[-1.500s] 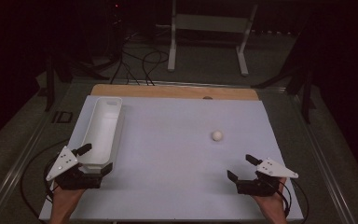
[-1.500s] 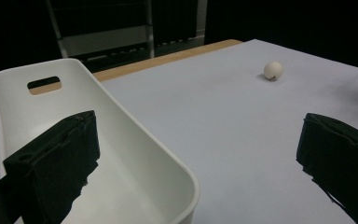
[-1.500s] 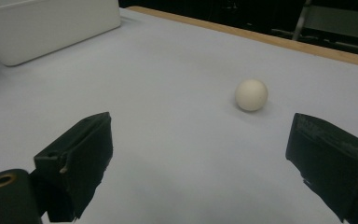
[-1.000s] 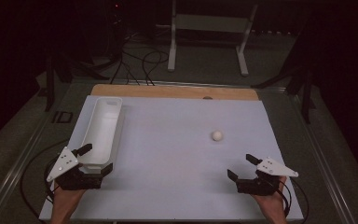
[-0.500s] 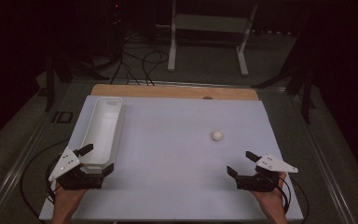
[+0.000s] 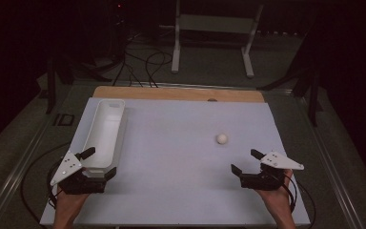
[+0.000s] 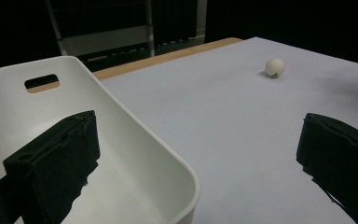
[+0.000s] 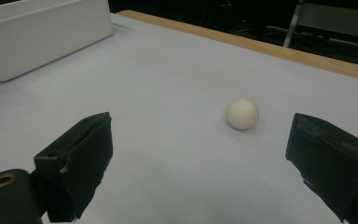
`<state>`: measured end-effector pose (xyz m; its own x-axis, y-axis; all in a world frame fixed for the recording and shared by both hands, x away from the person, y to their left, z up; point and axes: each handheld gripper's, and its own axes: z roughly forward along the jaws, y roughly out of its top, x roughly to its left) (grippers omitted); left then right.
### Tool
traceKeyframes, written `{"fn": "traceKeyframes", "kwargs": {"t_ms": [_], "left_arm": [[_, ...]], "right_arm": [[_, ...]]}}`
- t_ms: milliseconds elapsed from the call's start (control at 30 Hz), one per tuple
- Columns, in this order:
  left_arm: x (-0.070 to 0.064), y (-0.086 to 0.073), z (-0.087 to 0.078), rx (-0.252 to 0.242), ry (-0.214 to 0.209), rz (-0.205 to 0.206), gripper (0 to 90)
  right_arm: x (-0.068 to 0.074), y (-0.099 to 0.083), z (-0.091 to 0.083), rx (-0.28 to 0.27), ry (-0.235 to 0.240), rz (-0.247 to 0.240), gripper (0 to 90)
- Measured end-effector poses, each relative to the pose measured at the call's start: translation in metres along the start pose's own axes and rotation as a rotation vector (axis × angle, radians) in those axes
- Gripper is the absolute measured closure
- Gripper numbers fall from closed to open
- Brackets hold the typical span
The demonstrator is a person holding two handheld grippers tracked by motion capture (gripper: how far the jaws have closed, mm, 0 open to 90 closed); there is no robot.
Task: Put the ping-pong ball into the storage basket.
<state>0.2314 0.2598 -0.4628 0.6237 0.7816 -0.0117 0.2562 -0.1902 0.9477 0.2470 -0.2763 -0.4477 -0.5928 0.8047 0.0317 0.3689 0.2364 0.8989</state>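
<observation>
A small white ball (image 6: 222,138) rests on the pale table top, right of centre. A long white bin (image 6: 104,132) lies along the left side, empty as far as I can see. My left gripper (image 6: 100,163) is open at the bin's near end, one jaw over the inside and the other out over the table. In the left gripper view (image 7: 196,163) the bin (image 7: 135,154) runs away ahead and the ball (image 7: 274,67) sits far off. My right gripper (image 6: 246,161) is open a little short of the ball. The right gripper view (image 8: 200,163) has the ball (image 8: 243,113) ahead between the jaws.
The table's wooden far edge (image 6: 176,93) borders the pale top (image 6: 171,152). Beyond it on the dark floor are cables (image 6: 143,62) and a metal stand (image 6: 212,28). The bin (image 8: 42,28) appears at the upper left of the right gripper view.
My right gripper has crept slightly forward toward the ball. The left gripper, the bin and the ball have stayed put.
</observation>
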Motion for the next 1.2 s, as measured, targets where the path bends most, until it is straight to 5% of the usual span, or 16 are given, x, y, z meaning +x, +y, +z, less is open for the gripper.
{"fn": "traceKeyframes", "kwargs": {"t_ms": [1200], "left_arm": [[0.001, -0.001, -0.001, -0.004, 0.004, -0.003, 0.0]], "right_arm": [[-0.012, 0.035, 0.031, 0.052, -0.025, 0.004, 6.9]]}}
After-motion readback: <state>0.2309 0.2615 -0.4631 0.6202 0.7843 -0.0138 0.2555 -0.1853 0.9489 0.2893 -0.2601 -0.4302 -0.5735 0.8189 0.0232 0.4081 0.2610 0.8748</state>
